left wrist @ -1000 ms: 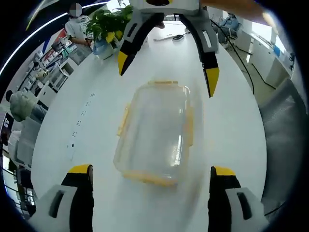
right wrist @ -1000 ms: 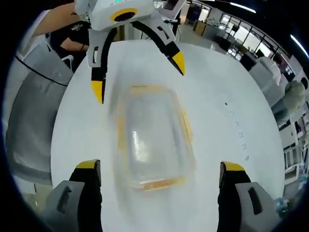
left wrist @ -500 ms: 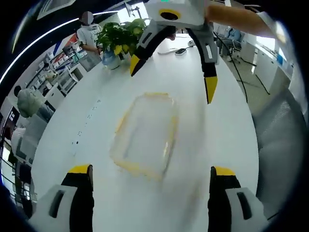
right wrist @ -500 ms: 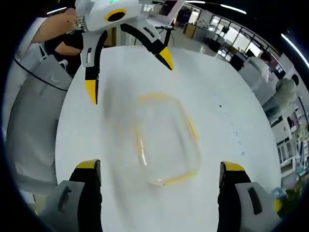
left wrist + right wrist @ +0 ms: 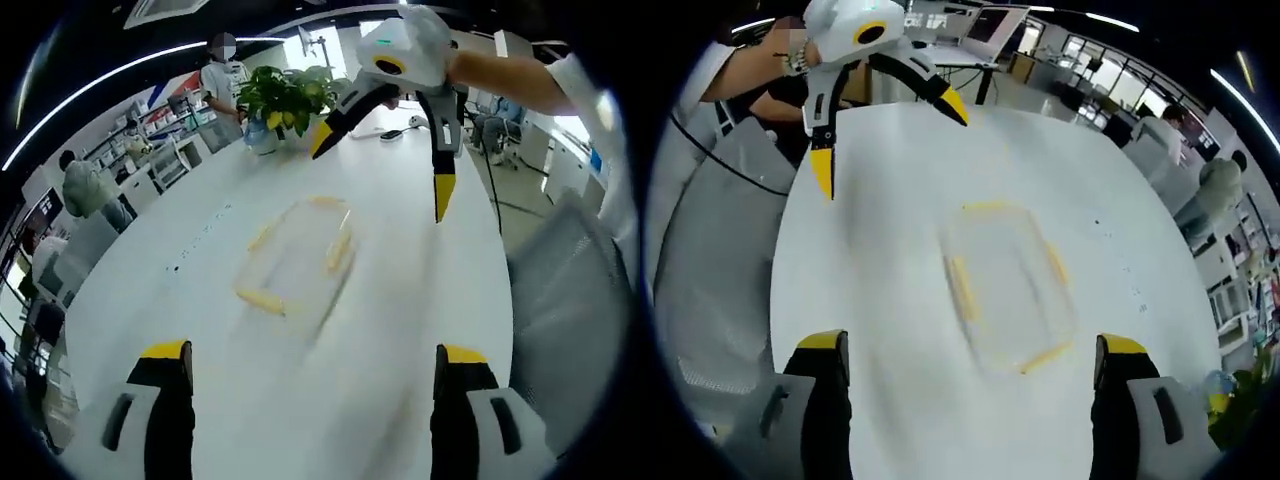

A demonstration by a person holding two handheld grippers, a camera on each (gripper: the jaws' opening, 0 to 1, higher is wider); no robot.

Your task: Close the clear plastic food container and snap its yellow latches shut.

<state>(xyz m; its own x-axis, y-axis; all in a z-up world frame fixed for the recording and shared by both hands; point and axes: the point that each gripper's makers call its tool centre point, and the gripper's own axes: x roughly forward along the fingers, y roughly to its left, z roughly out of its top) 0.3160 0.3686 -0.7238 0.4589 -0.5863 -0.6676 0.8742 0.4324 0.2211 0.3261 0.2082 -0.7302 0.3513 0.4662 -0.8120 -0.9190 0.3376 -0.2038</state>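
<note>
The clear plastic food container [image 5: 296, 262] lies flat near the middle of the white tabletop [image 5: 400, 330]. It looks blurry in both views, so it is hard to tell if the lid is pushed all the way down. Its yellow latches [image 5: 338, 250] show as yellow strips along the edges; in the right gripper view one latch [image 5: 960, 286] runs down the long side. Whether they are snapped shut cannot be told from the blur.

The left claw [image 5: 310, 400] is wide open and holds nothing. Its two yellow tips sit far apart, with the box between and ahead of them. The right claw [image 5: 975, 390] is also wide open and holds nothing. In the left gripper view the right claw [image 5: 388, 165] hangs above the far end of the box, not touching it. In the right gripper view the left claw [image 5: 885, 140] hangs past the box in the same way.

Both claws are up off the box, one at each end. That is probably so each can come down on a latch on its own side. A potted plant [image 5: 285, 95] stands far back on the tabletop.
</note>
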